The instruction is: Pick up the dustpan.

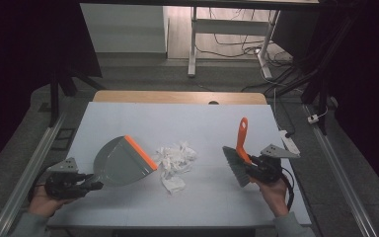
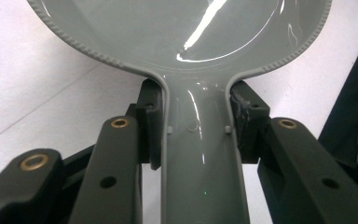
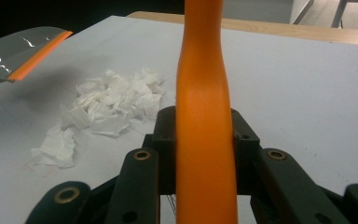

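Observation:
A grey dustpan with an orange lip is held at the left of the white table, its lip toward the middle. My left gripper is shut on its handle, with a jaw pressed against each side. Between the two tools lies a heap of torn white paper scraps, also seen in the right gripper view. At the right, my right gripper is shut on the orange handle of a hand brush, whose grey bristles point left toward the scraps.
The white table top ends in a wooden strip at the far side. A white power strip lies by the right edge. Beyond the table stand desk legs and cables on the floor.

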The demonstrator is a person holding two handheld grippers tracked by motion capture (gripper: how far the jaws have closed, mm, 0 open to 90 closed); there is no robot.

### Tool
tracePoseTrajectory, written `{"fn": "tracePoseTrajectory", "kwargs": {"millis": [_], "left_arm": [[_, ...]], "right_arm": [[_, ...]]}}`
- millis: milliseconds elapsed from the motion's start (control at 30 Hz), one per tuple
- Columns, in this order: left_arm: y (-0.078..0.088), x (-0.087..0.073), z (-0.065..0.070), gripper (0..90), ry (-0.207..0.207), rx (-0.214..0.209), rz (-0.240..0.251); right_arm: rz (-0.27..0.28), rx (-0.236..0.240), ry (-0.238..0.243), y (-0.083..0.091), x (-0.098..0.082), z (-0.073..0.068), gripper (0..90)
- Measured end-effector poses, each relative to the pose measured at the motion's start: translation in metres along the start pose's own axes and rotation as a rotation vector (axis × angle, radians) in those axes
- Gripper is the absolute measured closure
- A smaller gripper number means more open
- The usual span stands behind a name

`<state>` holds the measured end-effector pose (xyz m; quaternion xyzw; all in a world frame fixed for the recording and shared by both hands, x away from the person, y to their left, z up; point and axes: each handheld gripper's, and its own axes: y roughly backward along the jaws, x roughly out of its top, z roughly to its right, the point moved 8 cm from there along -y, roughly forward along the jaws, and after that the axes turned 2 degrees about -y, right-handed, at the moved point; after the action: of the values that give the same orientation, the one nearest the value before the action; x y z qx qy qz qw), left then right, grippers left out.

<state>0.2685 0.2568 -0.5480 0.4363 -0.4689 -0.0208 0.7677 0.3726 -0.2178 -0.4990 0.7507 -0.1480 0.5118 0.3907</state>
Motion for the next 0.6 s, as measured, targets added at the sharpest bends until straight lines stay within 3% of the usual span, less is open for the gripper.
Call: {"fn": "tracePoseTrajectory", "kwargs": {"millis": [133, 167, 300, 400, 600], "left_arm": [[-0.001, 0.0, 0.006, 62.0, -0.01, -0.016, -0.005], [-0.002, -0.001, 0.011, 62.0, -0.025, -0.038, -0.004], [-0.004, -0.003, 0.017, 62.0, -0.054, -0.063, -0.017], [-0.005, -0.002, 0.022, 62.0, -0.054, -0.09, -0.022], [-0.009, -0.006, 0.024, 62.0, -0.061, -0.095, -0.047]], "right_arm": [[-0.006, 0.007, 0.0, -0.001, -0.001, -0.001, 70.1], [-0.005, 0.008, 0.001, -0.001, -0.001, -0.002, 70.1], [-0.005, 0.006, 0.003, -0.001, 0.0, -0.002, 70.2], [-0.007, 0.006, 0.001, -0.002, -0.001, -0.002, 70.2], [-0.011, 0.008, 0.005, -0.004, -0.001, -0.004, 70.1]]}}
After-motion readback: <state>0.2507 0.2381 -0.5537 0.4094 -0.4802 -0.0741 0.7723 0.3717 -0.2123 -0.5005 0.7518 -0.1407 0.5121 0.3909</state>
